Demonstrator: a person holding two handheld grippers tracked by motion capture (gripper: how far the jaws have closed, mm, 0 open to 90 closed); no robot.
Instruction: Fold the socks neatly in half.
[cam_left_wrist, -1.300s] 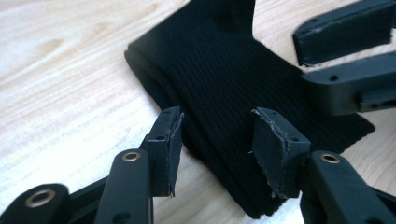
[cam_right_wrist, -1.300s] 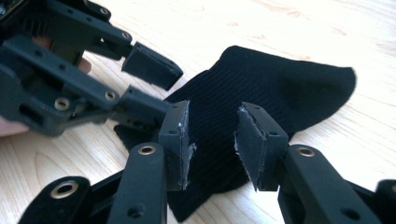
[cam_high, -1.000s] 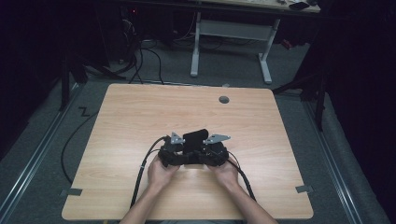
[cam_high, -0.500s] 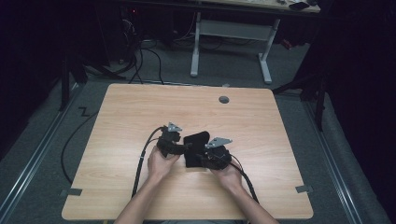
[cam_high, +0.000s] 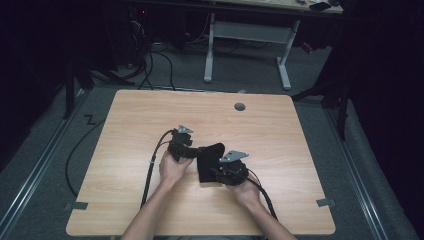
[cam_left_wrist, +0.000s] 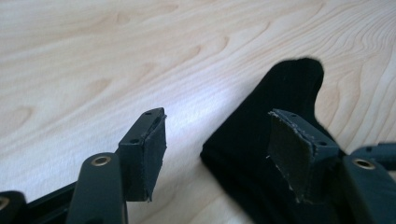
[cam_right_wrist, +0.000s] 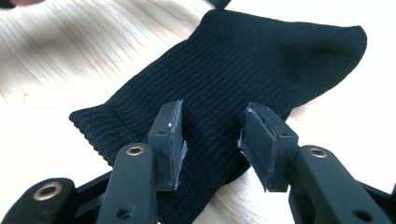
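Black ribbed knit sock (cam_high: 209, 162) lies flat on the light wood-grain table (cam_high: 280, 130), between my two hands, nearer the table's front edge than the back one.

Left gripper (cam_high: 181, 146): just beside the sock's left edge in the high view. Jaws spread, they have just been opening. In the left gripper view nothing sits between the pads: bare wood in the gap (cam_left_wrist: 215, 140), sock (cam_left_wrist: 280, 102) behind and beside the right-hand jaw. Can't tell whether that jaw's outer face touches the fabric. Released.

Right gripper (cam_high: 231, 167): over the sock's right edge in the high view, grey three-cornered plate (cam_high: 234, 156) on top. In the right gripper view the jaws stand apart above the sock (cam_right_wrist: 243, 65), midway (cam_right_wrist: 212, 140) over the ribbed fabric, cuff (cam_right_wrist: 93, 123) toward the left jaw, rounded toe end (cam_right_wrist: 336, 44) at the far right. Pads are not pinching any fabric; the weave runs flat and unbunched between them. Whether the pad tips rest on the cloth I can't tell. Not gripping.

Sock shape from above: a bent outline, upper end pointing away from me, one corner close to the left gripper.

Round grey cable grommet (cam_high: 240, 106) in the table, well beyond the sock, toward the back edge. Black cables (cam_high: 150, 165) trail from both grippers toward me.
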